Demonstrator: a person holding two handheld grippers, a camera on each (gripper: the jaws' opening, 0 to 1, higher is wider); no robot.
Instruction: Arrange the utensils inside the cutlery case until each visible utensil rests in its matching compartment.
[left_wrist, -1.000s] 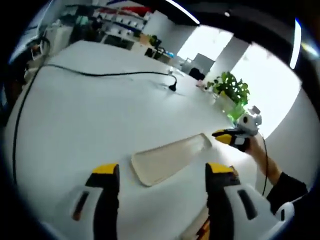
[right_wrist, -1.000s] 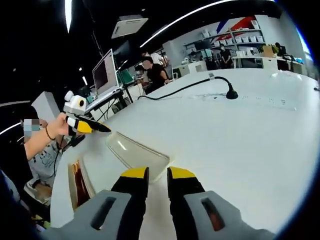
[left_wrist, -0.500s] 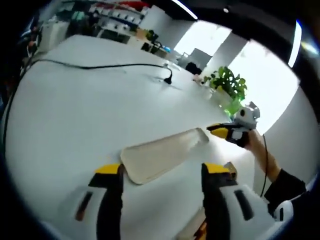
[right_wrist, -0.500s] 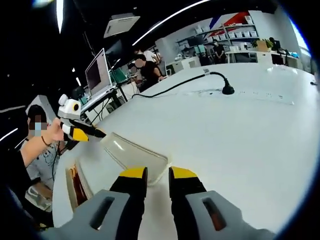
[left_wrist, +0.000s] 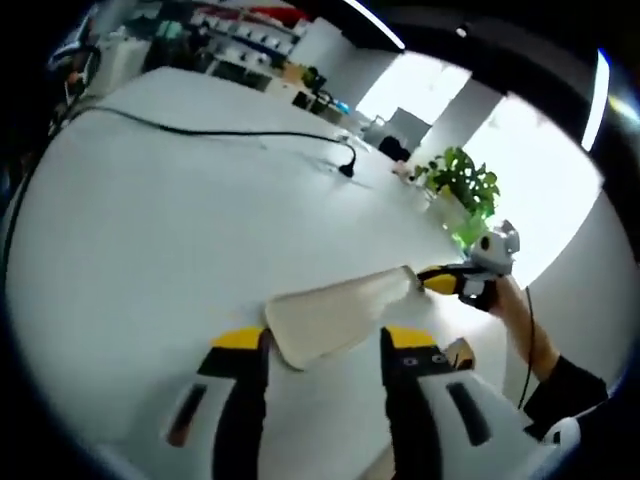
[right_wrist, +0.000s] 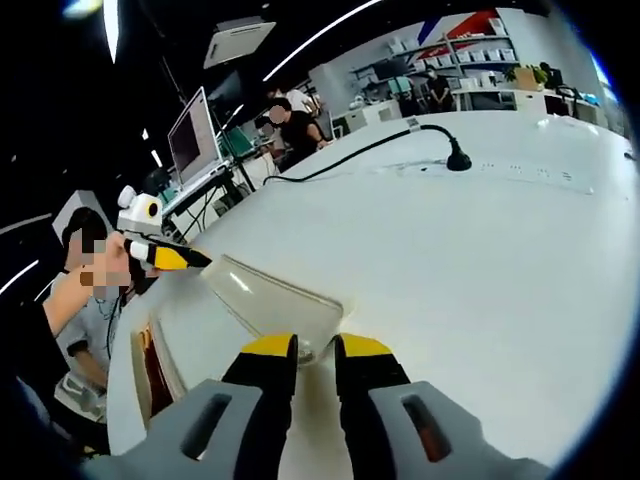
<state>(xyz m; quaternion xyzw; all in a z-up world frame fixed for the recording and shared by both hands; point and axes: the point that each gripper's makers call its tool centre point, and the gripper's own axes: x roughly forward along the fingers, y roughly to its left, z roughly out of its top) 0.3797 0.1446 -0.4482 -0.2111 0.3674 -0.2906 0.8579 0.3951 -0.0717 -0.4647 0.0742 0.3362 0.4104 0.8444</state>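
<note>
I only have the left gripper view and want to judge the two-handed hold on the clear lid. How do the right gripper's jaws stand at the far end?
Observer: In the right gripper view, the right gripper has its jaws a narrow gap apart, and the rim of the clear lid is at their tips. I cannot tell whether it is pinched.
Operator: And the cutlery case? I see just a corner.
Observer: The cutlery case lies on the table beside the lid, nearer the left gripper. Its inside looks brownish.
</note>
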